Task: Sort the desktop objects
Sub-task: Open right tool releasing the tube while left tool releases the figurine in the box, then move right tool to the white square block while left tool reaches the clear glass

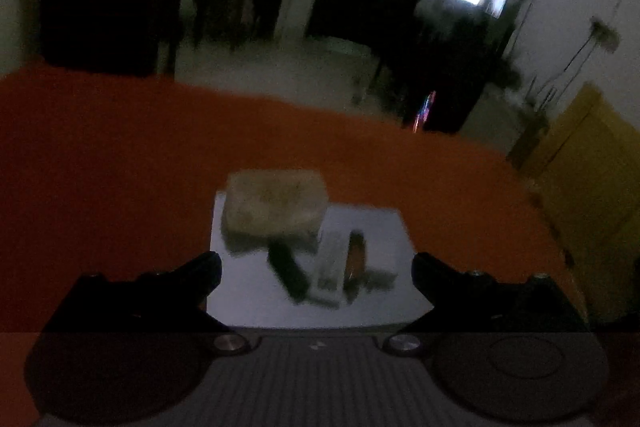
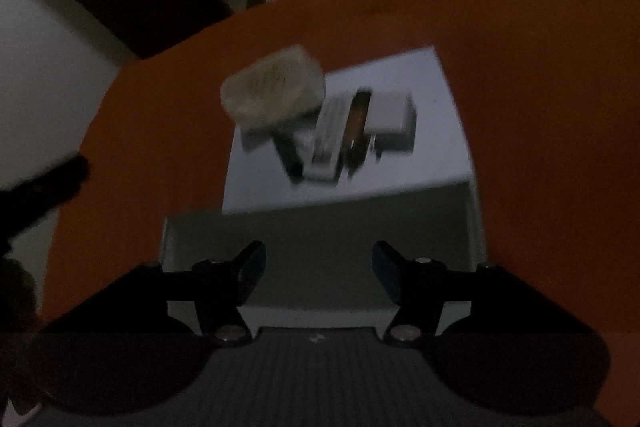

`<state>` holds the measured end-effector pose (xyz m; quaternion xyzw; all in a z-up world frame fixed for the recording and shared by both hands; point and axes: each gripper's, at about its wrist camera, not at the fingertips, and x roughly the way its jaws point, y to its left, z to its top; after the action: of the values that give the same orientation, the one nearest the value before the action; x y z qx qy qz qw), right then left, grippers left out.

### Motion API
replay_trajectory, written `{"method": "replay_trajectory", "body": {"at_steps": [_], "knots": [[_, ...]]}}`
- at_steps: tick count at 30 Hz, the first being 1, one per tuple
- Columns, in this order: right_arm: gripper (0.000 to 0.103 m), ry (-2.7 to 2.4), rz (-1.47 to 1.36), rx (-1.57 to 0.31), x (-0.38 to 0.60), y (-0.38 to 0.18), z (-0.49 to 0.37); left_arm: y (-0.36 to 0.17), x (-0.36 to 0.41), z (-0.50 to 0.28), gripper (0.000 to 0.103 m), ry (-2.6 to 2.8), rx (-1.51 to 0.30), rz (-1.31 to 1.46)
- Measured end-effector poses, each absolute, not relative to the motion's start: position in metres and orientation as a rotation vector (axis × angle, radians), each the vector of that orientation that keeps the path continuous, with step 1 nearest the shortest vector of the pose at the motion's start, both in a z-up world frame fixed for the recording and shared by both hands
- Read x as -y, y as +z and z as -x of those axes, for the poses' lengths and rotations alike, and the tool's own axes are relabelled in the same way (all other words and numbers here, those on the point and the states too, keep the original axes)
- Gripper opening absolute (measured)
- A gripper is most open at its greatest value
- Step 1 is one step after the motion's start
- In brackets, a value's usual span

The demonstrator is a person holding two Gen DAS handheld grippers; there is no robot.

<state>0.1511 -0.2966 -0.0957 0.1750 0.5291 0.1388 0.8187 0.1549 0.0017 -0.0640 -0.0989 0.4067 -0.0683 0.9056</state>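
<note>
both grippers empty, jaws wide: left gripper (image 1: 316, 273), right gripper (image 2: 319, 267). right one hung over an open grey box (image 2: 320, 227). beyond, on the white sheet (image 2: 432, 163) mid-bench: dark stick, white packet (image 2: 330, 135), brown tube (image 2: 357, 123); beige block (image 2: 272, 93) at far edge. picking not begun, it seemed; next needs a descent onto one item.

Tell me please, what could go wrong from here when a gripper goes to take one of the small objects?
1. The brown item, the white flat piece and the dark stick lie crowded on the white sheet; open fingers may push a neighbour.
2. The pale block sits at the sheet's far corner and might be nudged off.
3. Dim, blurred views make aiming uncertain.
</note>
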Motion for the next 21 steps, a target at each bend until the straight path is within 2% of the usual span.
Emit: {"method": "replay_trajectory", "body": {"at_steps": [5, 11, 14, 21], "knots": [[0.067, 0.271, -0.350, -1.120, 0.302, -0.088, -0.218, -0.091, 0.009, -0.223, 0.103, -0.053, -1.047, 0.111], [0.067, 0.246, -0.276, -1.160, 0.298, -0.092, -0.267, -0.161, 0.026, -0.295, 0.103, -0.035, -1.274, 0.262], [0.066, 0.220, -0.259, -1.180, 0.300, -0.110, -0.303, -0.186, 0.033, -0.309, 0.103, -0.019, -1.266, 0.269], [0.067, 0.148, -0.230, -1.224, 0.309, -0.161, -0.300, -0.245, 0.038, -0.331, 0.103, 0.103, -1.259, 0.380]]}}
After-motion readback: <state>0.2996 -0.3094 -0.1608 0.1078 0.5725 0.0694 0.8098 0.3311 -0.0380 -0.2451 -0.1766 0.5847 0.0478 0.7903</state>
